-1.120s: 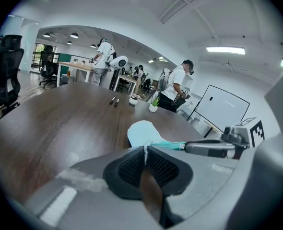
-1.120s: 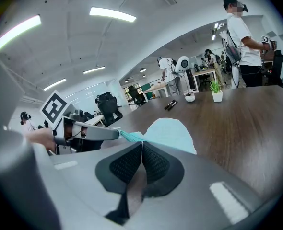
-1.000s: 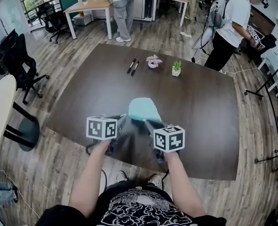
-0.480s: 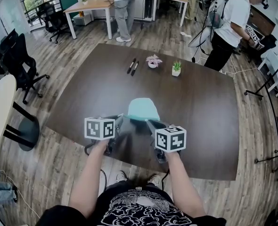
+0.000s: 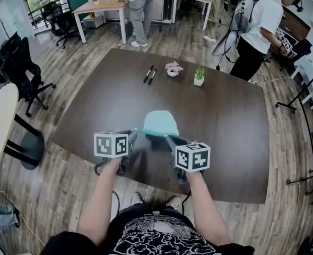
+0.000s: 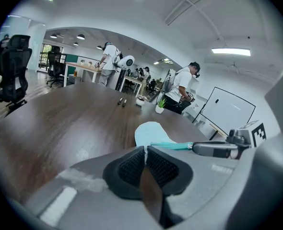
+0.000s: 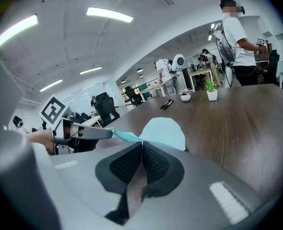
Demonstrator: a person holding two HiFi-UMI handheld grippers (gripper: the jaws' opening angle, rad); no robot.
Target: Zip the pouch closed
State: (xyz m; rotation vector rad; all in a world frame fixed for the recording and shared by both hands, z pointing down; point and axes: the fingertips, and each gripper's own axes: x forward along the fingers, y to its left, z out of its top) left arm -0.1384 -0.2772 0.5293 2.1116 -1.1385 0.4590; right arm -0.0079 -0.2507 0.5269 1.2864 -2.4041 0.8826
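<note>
Dark table [image 5: 225,116]: left gripper [image 5: 136,134] jaws, right gripper [image 5: 168,137] jaws each clamped on teal pouch [image 5: 161,122] edge.

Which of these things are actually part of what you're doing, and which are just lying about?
Part of the job:
- pouch
- left claw and right claw, both shut on its near edge

Just lying about:
- two pens
- pink plant
- green plant
</note>
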